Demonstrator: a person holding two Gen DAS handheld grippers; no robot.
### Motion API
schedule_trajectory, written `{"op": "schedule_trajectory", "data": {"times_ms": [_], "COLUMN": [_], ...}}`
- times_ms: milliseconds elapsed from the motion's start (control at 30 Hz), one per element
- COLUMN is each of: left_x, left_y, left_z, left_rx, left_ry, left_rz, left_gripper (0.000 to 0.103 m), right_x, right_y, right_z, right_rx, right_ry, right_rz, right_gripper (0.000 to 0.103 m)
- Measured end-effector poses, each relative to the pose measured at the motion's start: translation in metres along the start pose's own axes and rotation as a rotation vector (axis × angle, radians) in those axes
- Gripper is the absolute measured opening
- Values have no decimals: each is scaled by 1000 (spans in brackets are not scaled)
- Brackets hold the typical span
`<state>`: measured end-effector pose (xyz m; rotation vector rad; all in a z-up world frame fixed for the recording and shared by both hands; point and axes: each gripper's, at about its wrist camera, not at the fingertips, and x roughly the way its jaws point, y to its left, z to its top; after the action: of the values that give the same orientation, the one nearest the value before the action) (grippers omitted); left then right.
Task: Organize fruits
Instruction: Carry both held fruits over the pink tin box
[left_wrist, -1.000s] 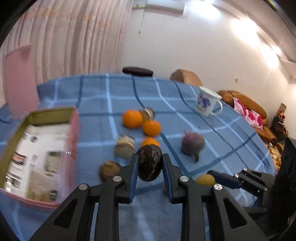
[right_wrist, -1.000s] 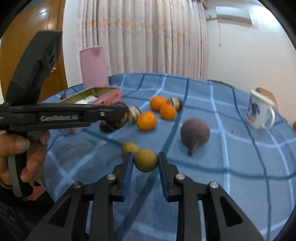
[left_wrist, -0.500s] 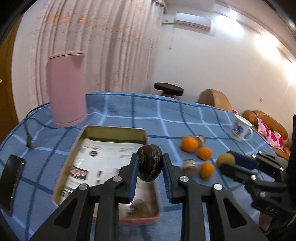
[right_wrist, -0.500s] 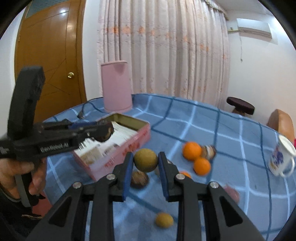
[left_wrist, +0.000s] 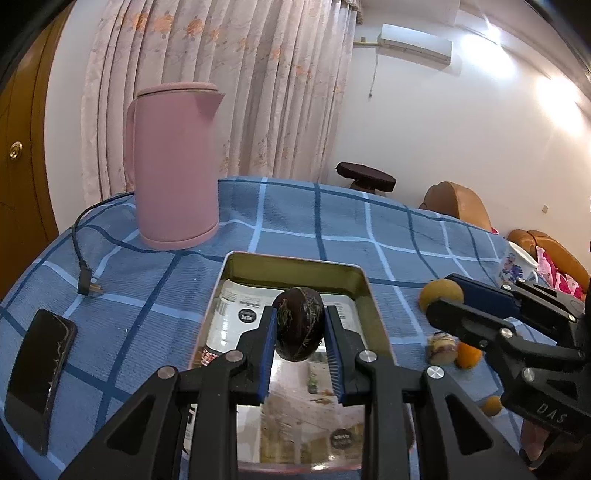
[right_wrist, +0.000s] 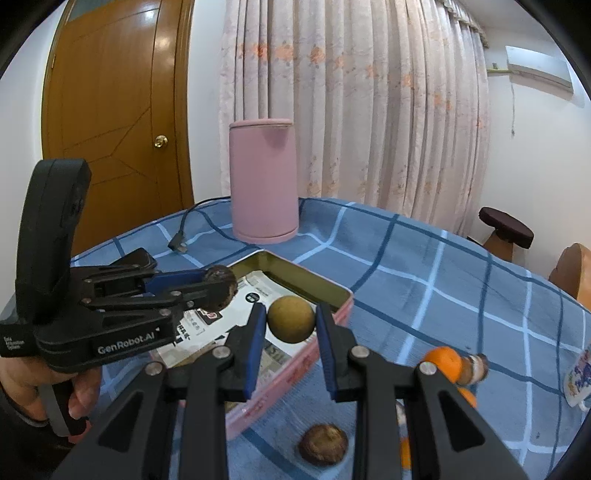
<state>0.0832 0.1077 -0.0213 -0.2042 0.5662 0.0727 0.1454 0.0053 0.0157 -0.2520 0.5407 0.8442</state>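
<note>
My left fingers (left_wrist: 300, 328) are clamped on a dark, wrinkled fruit (left_wrist: 298, 323), which I hold in the air over the open tin (left_wrist: 364, 291). The tin has a pink outer wall and printed paper lining its bottom. My right fingers (right_wrist: 291, 325) are pinched on a round tan fruit (right_wrist: 291, 319), held above the tin's near rim.

From the left camera, the right tool shows just off the tin's right side with the tan fruit at its tip. From the right camera, the left tool with its dark fruit (right_wrist: 221, 288) hangs over the tin's left part.

Loose fruit lies on the blue checked desk (right_wrist: 424, 266) to the right of the tin: an orange (right_wrist: 443, 363) touching a small brown-and-white fruit (right_wrist: 476, 367), and a brown wrinkled fruit (right_wrist: 323, 443) near the desk's front edge. A pink kettle (left_wrist: 173, 166) stands toward the desk's far edge, a plug and cable (left_wrist: 88, 284) beside it, and a phone (left_wrist: 38, 373) lies at the left edge.
</note>
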Motion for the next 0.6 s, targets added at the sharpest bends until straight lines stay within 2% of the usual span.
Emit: {"op": "schedule_trajectory", "data": {"times_ms": [267, 600], "left_x": [18, 28], "left_y": [16, 22], "left_z": [0, 1], "left_rx": [-9, 0], "left_ry": [38, 69], "left_rz": [41, 59], "left_gripper": [27, 27], "right_x": [41, 65], "right_y": [7, 14], "right_z": [-2, -8], "right_rx": [20, 15], "right_ry": [76, 122], "right_rz": [24, 20], "right_gripper": [30, 30]}}
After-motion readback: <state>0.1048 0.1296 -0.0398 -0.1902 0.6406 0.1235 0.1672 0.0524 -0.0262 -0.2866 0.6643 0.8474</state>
